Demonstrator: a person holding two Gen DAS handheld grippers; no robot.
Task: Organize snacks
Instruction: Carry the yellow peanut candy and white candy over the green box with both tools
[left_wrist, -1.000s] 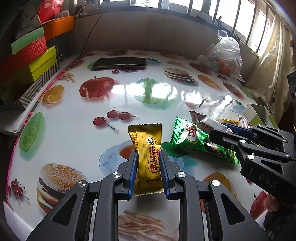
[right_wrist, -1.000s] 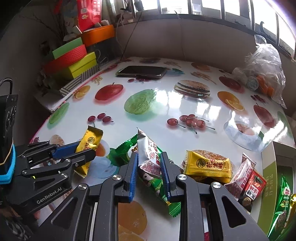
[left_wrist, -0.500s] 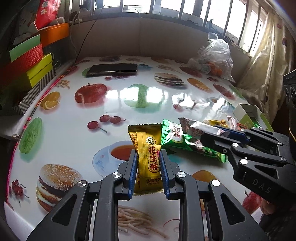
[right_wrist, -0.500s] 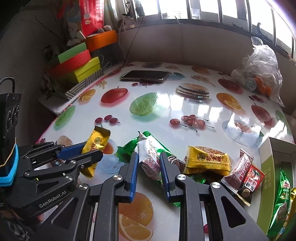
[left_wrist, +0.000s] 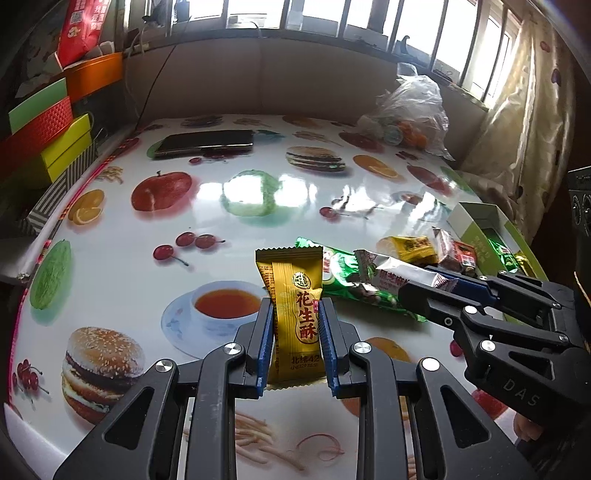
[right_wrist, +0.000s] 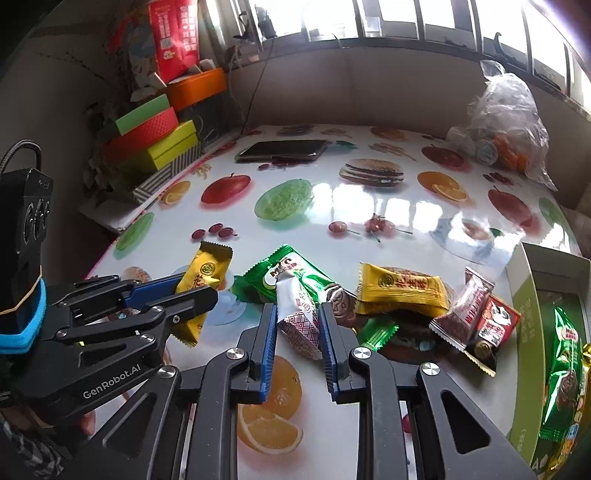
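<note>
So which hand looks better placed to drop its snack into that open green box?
Probably the right. The right gripper holds a white wrapper, nearer the green box at the table's right edge. The left gripper holds a yellow packet, farther away.

1. My left gripper (left_wrist: 296, 325) is matt black plastic with ribbed blue pads and bright metal screw heads; my right gripper (right_wrist: 298, 325) is the same make.
2. The yellow snack packet (left_wrist: 295, 314) in my left pads is glossy foil-like film with a crimped top edge.
3. The white patterned wrapper (right_wrist: 301, 321) in my right pads is shiny, creased film.
4. The tabletop (left_wrist: 258, 206) is smooth printed plastic, glossy enough to mirror the windows.
5. The clear bag (right_wrist: 506, 122) is thin, crinkled plastic.
6. The green box (right_wrist: 524, 295) looks like matt card.
</note>
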